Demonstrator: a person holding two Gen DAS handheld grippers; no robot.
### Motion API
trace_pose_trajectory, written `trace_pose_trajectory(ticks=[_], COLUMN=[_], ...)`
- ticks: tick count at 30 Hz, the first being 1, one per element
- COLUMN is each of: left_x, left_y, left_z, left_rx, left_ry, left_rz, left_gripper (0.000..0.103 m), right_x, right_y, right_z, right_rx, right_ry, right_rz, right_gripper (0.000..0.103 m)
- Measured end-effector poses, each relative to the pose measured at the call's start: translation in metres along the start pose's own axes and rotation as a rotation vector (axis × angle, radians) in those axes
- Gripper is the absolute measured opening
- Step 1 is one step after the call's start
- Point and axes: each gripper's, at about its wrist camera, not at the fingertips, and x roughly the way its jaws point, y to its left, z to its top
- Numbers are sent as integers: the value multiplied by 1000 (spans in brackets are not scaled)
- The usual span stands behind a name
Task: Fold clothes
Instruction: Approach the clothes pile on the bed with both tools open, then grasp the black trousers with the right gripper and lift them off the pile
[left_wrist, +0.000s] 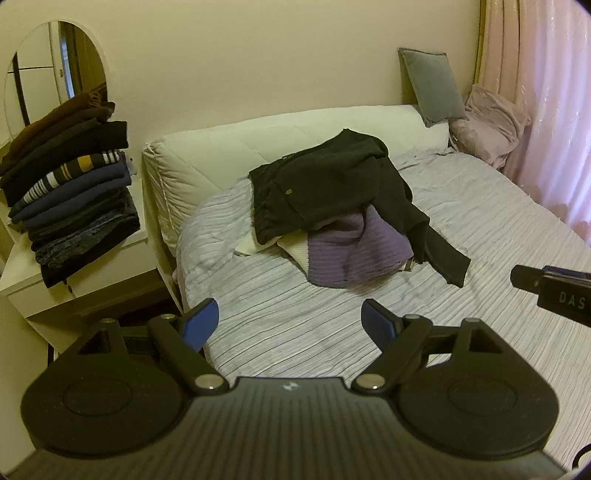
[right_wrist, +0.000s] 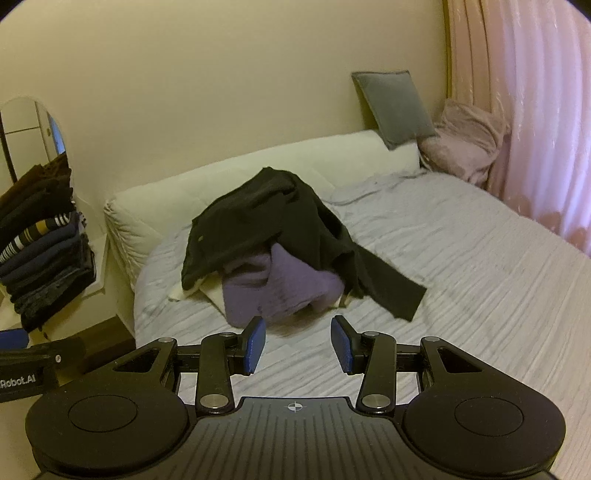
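A heap of unfolded clothes lies mid-bed: a black garment draped over a purple knit, with a cream piece peeking out underneath. My left gripper hovers open above the striped bedspread, short of the heap, nothing between its blue pads. My right gripper stands open too, its fingertips just in front of the purple knit and apart from it. Part of the right gripper's body also shows at the right edge of the left wrist view.
A tall stack of folded dark clothes rests on a white bedside table at left, before an oval mirror. White headboard cushion, grey pillow, pink blanket and pink curtain lie behind and right.
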Motion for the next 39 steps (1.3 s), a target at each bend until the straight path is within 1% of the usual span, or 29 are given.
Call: trace_pose_trajectory(ticks=[4, 7, 8, 12, 16, 20, 23, 28, 32, 39], left_x=[17, 34, 39, 65, 94, 124, 147, 185, 214, 260], left_y=[2, 6, 8, 17, 34, 51, 63, 79, 91, 110], left_z=[7, 14, 16, 27, 38, 48, 57, 73, 89, 114], left_rx=[14, 18, 12, 20, 13, 5, -1, -4, -4, -13], left_ry=[18, 35, 41, 70, 103, 135, 160, 201, 223, 252], left_rz=[-19, -22, -14, -28, -32, -44, -60, -95, -120, -137], left_gripper=[82, 82, 82, 82, 82, 82, 80, 79, 78, 78], right_x=[13, 24, 31, 58, 87, 115, 137, 175, 210, 268], right_y=[-1, -6, -5, -7, -9, 0, 13, 37, 49, 78], right_z=[1, 4, 6, 7, 6, 9, 12, 13, 20, 30], right_rx=[9, 46, 58, 69, 88, 65, 1, -143, -202, -375], right_ry=[5, 34, 56, 118, 159, 159, 140, 84, 73, 57], right_rz=[-6, 6, 2, -27, -26, -36, -54, -108, -122, -136], right_gripper=[44, 44, 43, 44, 43, 43, 44, 44, 44, 44])
